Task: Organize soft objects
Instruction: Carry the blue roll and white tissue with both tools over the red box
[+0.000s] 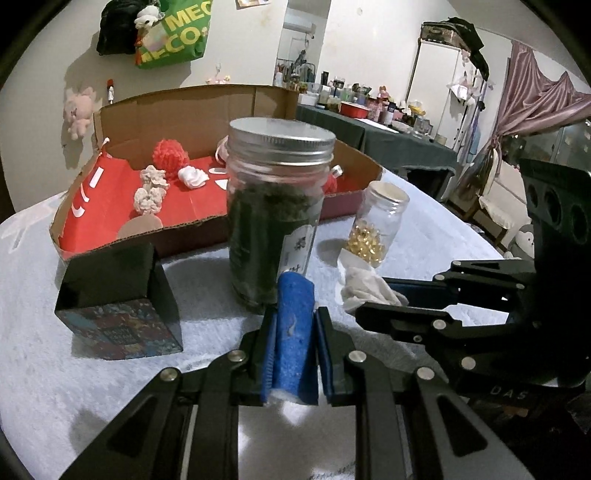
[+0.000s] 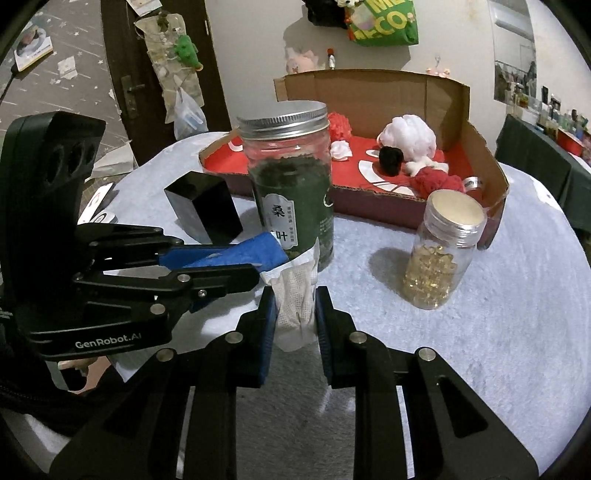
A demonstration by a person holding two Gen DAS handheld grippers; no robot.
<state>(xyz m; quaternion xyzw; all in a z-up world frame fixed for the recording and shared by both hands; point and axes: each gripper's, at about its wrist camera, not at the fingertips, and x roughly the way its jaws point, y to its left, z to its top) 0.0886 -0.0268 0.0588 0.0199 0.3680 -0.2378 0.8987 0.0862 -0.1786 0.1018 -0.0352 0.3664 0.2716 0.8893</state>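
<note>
My left gripper [image 1: 295, 317] is shut on a rolled blue foam piece [image 1: 293, 332], held just above the table in front of a tall tea jar [image 1: 275, 206]. My right gripper [image 2: 295, 299] is shut on a crumpled white gauze cloth [image 2: 295, 314], also close to that jar [image 2: 291, 184]. The two grippers sit side by side: the right gripper [image 1: 373, 295] shows at the right of the left wrist view, the left gripper [image 2: 266, 264] at the left of the right wrist view. Behind the jar, a red-lined cardboard box [image 1: 110, 122] holds a red pompom [image 1: 170, 153], white scrunchies [image 1: 151, 190], a white pouf [image 2: 408, 138] and a black pompom [image 2: 390, 158].
A small jar of gold capsules [image 2: 443, 251] stands on the pale fuzzy tablecloth [image 2: 498, 332] right of the tea jar. A black box [image 1: 118, 302] stands to its left. A green bag [image 1: 173, 33] hangs on the far wall.
</note>
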